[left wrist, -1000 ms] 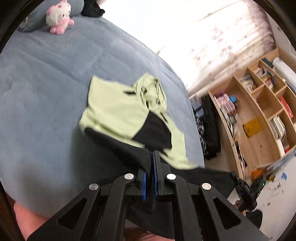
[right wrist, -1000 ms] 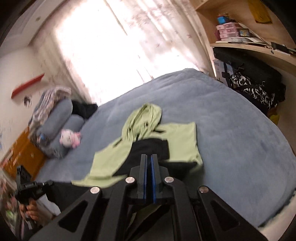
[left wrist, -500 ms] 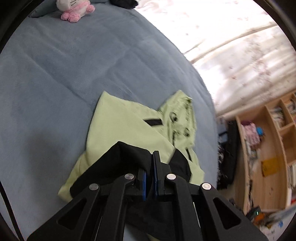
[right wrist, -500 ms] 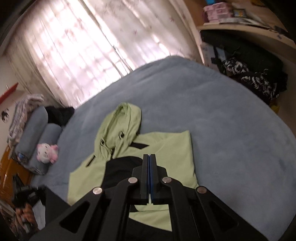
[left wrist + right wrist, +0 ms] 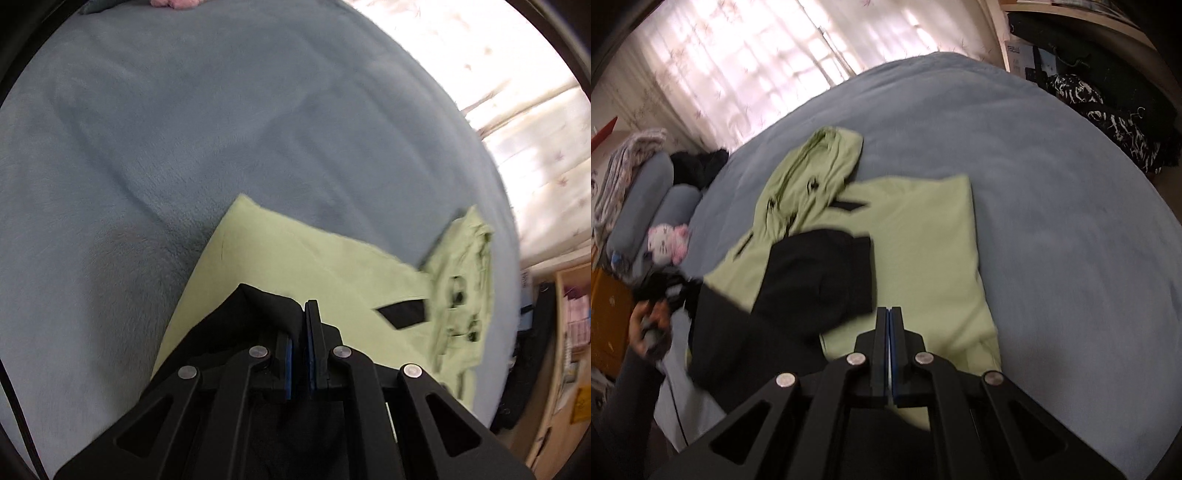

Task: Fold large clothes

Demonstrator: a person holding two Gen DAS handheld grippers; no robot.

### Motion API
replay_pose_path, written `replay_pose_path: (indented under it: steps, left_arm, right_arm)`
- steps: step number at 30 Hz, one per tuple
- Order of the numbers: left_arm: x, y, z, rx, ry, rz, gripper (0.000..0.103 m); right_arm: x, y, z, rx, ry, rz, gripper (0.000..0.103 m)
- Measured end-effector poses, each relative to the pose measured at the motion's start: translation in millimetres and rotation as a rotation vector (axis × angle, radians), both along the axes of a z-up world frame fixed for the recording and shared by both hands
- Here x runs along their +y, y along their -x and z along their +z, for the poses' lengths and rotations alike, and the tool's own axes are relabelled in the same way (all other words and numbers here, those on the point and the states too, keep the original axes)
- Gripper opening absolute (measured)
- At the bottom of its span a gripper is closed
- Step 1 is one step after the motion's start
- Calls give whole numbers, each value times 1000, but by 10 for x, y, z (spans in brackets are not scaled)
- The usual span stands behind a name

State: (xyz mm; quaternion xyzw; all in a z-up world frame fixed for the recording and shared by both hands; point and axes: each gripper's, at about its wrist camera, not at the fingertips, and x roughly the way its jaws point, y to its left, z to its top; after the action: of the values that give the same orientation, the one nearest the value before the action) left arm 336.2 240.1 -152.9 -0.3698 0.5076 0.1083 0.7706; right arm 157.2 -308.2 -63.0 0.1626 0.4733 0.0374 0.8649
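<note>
Both hands have dropped, carrying the hoodie's black hem (image 5: 255, 306) up over its green body (image 5: 923, 236). Left gripper (image 5: 300, 332) pinches black cloth; right gripper (image 5: 889, 332) is closed, its hold hidden. Hem-to-shoulder fold under way; next, likely lay flat and let go. Beyond, the blue bed (image 5: 1052, 192) leaves room rightward; hood (image 5: 820, 162) lies farthest.

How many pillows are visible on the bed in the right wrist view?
2: both grey-blue, at the bed's far-left head end. The farther pillow lies under a folded patterned blanket; the nearer pillow lies beside the pink plush toy. Others may be hidden.
</note>
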Motion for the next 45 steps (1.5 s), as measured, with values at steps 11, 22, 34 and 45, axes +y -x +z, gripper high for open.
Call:
replay_pose_path:
  steps: [11, 22, 34, 45]
  left_arm:
    - [-221, 259, 500, -130, -129, -326, 66]
    - [-329, 1304, 874, -193, -314, -606, 66]
    - [-426, 2198, 589, -183, -287, -737, 66]
    - [-671, 2421, 445, -190, -277, -810, 66]
  right_arm:
    - [109, 874, 112, 4, -50, 65, 46]
    - [333, 1489, -218, 118, -94, 105, 46]
    - [763, 1572, -572, 142, -202, 203, 48]
    - [960, 782, 142, -105, -84, 280, 12]
